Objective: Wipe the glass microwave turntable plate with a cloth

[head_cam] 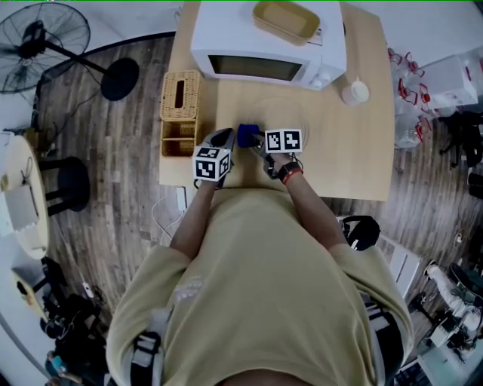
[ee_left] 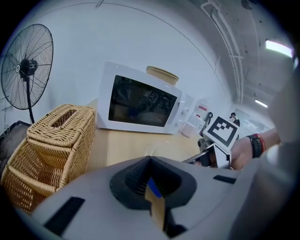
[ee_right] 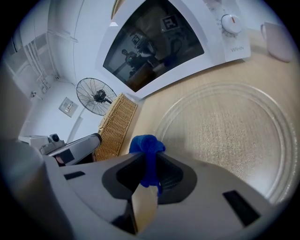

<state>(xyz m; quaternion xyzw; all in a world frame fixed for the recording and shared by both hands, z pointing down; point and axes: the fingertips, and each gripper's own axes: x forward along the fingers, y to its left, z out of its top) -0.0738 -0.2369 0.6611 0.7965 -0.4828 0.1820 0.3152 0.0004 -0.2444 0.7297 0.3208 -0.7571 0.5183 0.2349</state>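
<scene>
Blue cloth (ee_right: 146, 145) clenched in right tool (ee_right: 148, 176) | glass plate (ee_right: 225, 136) just ahead | left tool (ee_left: 151, 186) closed

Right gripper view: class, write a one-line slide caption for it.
Right tool clamps a crumpled blue cloth near the rim of the clear round glass turntable plate, before a white microwave.

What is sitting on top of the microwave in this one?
A shallow tan tray rests on the white microwave, open side up and apparently empty. The patch of microwave top beneath the tray is covered.
</scene>
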